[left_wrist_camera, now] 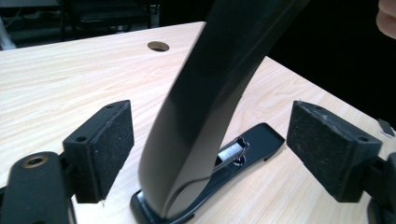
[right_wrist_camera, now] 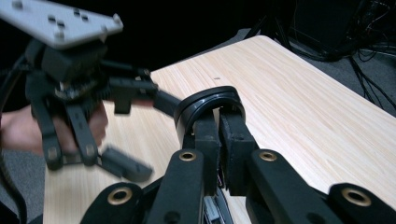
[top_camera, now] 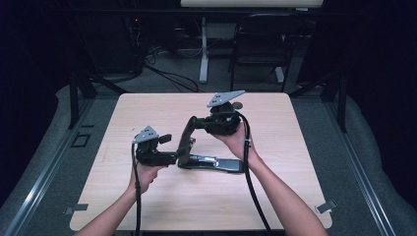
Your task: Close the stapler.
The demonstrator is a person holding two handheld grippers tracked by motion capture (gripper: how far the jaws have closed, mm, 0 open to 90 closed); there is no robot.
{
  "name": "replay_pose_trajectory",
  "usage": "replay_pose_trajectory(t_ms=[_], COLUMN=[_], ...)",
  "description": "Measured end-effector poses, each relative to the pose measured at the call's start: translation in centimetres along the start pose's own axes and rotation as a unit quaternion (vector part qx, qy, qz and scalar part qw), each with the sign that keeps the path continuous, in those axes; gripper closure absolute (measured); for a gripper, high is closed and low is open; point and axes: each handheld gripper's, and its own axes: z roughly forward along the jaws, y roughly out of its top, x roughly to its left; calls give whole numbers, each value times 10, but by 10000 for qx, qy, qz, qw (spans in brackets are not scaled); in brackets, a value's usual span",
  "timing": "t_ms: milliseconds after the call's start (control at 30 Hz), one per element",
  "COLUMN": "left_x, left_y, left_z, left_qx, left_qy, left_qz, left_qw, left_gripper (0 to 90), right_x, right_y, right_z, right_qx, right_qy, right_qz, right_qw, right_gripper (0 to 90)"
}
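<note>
A black stapler lies swung open on the wooden table [top_camera: 147,108]. Its base [top_camera: 216,163] rests flat, and its top arm [top_camera: 186,140] rises from the hinge at the left. My right gripper [top_camera: 196,122] is shut on the raised tip of that arm [right_wrist_camera: 212,100] and holds it up. My left gripper [top_camera: 173,157] stands open at the hinge end. In the left gripper view the arm [left_wrist_camera: 205,116] passes between the two pads [left_wrist_camera: 112,144] with a gap on each side, and the base [left_wrist_camera: 254,142] with its staple channel lies beyond.
A round cable hole [left_wrist_camera: 158,45] sits in the table's far part. Behind the table stand a dark chair [top_camera: 260,44] and a white desk leg [top_camera: 203,54], with cables on the floor. Metal rails run along both sides of the table.
</note>
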Motion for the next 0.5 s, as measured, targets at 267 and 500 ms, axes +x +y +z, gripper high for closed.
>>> replay_pose_trajectory(t_ms=[267, 500], left_x=[20, 24], left_y=[-3, -8], left_z=[-5, 6], left_qx=[192, 561], left_qy=[51, 64], left_qz=[-216, -88], left_qw=[9996, 9984], left_gripper=[117, 112], right_x=[-4, -7], right_y=[-13, -23], right_z=[-13, -21], right_qx=[116, 109], right_qy=[-175, -263], right_qz=[24, 113], right_qw=[9998, 9995], right_gripper=[871, 873])
